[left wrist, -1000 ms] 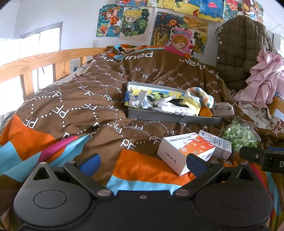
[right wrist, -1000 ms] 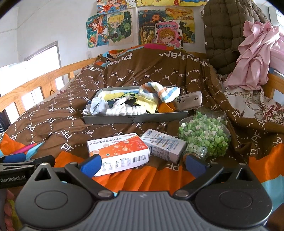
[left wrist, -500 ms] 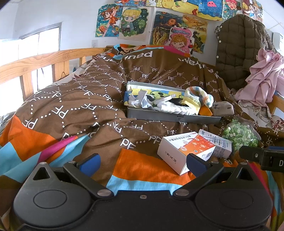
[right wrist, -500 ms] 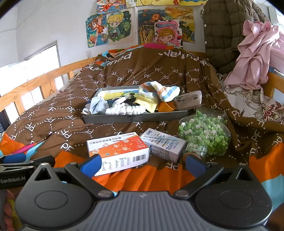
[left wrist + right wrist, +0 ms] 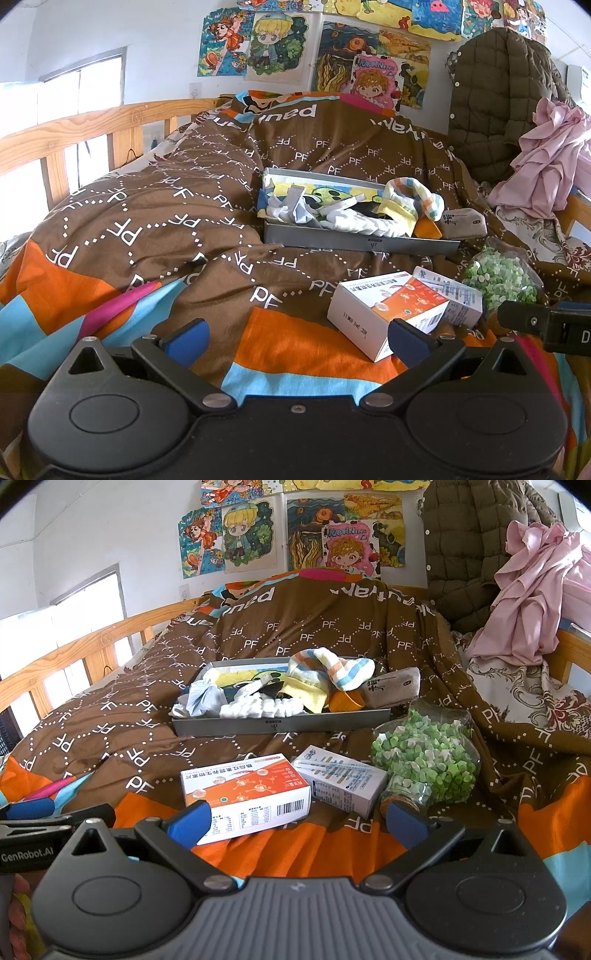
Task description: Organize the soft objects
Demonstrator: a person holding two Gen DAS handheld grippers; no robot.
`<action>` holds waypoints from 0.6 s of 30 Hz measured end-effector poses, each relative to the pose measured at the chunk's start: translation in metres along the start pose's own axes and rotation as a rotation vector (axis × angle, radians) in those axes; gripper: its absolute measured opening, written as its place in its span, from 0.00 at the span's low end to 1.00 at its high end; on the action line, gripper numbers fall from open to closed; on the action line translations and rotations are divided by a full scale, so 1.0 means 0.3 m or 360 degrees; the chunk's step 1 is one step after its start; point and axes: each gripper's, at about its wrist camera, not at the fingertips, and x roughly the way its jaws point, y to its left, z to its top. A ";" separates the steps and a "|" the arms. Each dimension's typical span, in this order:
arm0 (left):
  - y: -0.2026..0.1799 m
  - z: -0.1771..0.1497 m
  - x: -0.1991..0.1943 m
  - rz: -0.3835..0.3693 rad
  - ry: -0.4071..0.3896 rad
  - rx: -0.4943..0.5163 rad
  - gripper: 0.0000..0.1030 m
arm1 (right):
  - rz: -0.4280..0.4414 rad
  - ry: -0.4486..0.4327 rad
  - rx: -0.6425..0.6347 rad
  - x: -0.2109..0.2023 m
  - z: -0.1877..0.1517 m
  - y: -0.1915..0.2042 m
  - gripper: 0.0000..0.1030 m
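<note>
**A:** What do you see, from biggest to smallest?

**B:** The brown quilt with white letter pattern [image 5: 295, 635] covers the bed. On it lies the shallow grey metal tray [image 5: 280, 725], and the soft things are in it: a striped pastel sock [image 5: 332, 668], a white knitted sock [image 5: 258, 707]. A beige sock [image 5: 391, 690] hangs over its right end. Nearer are an orange-and-white carton [image 5: 245, 794], a pale blue carton [image 5: 341, 781] and a glass jar of green paper hearts [image 5: 424, 760].

**A:** Did something change in the last second?

**B:** Almost nothing; both views are nearly the same. So I judge the sorting is paused or finished.

**A:** And your jaws?

**B:** My left gripper [image 5: 295, 338] and right gripper [image 5: 295, 819] are both spread wide and hold nothing.
</note>
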 end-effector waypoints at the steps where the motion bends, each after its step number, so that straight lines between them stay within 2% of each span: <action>1: -0.002 0.001 0.001 -0.0001 0.0001 -0.0001 0.99 | 0.0000 0.0000 0.0000 0.000 0.000 0.000 1.00; 13: 0.026 0.011 -0.010 -0.0014 0.0031 -0.0142 0.99 | 0.0001 0.0001 0.0001 -0.001 0.001 -0.001 1.00; 18: 0.026 0.017 -0.010 -0.0007 0.0046 -0.0135 0.99 | 0.0001 0.0001 0.0001 -0.001 0.001 -0.001 1.00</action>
